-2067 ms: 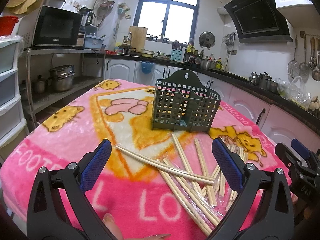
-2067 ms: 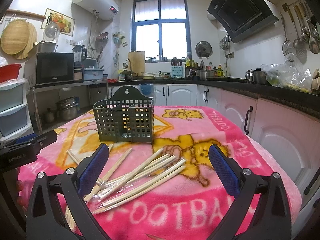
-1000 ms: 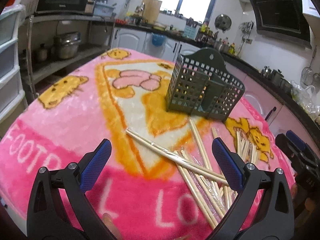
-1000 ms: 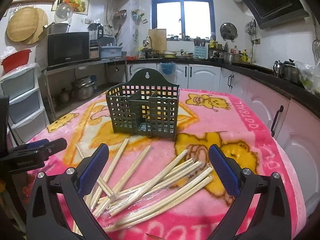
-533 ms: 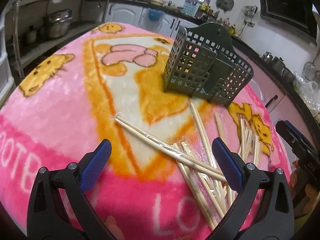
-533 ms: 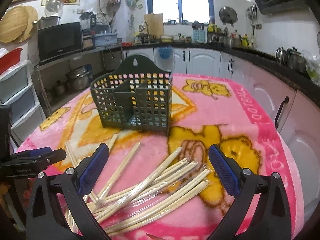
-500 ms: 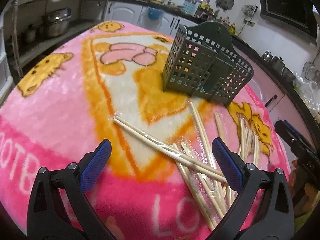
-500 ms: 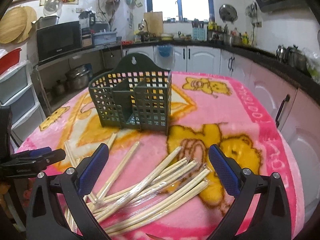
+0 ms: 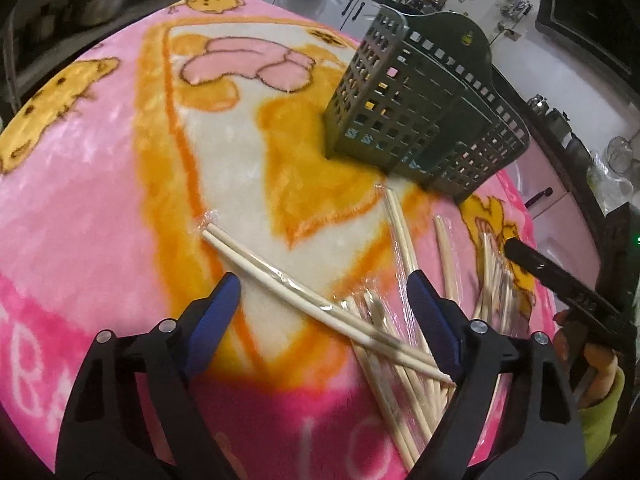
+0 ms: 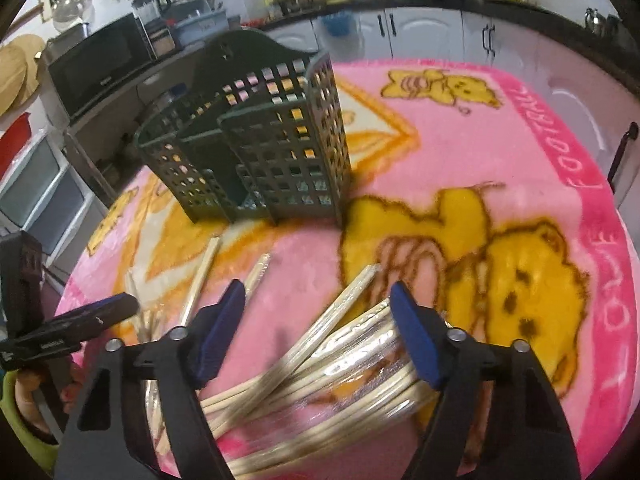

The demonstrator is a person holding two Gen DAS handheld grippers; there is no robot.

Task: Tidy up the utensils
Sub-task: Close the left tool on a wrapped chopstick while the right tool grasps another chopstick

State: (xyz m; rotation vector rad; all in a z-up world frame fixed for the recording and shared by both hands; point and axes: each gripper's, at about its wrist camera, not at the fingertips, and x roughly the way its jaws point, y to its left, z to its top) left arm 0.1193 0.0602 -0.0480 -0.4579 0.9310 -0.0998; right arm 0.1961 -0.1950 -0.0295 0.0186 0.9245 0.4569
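Wrapped chopsticks (image 9: 320, 308) lie scattered on a pink blanket (image 9: 100, 208) in front of a dark green slotted holder (image 9: 420, 120), which stands upright, well apart from both tools.

The left gripper (image 9: 324, 312) tilts steeply down over the pile, one wrapped pair running slantwise between its blue pads (image 9: 214, 320). Its jaws have just been closing yet remain fairly wide, and the pads touch nothing.

The right gripper (image 10: 318, 328) also points down, over a blurred bundle of chopsticks (image 10: 340, 344) in shiny film. Its jaws have just been closing too, still parted, with the sticks lying beneath and between them, not pinched.

The left view alone shows the far end of the long pair and a green sleeve (image 9: 600, 412) at the right edge. The right view alone shows the holder's inner dividers, the yellow bear print (image 10: 520, 280) and a microwave (image 10: 100, 64) on a shelf behind.
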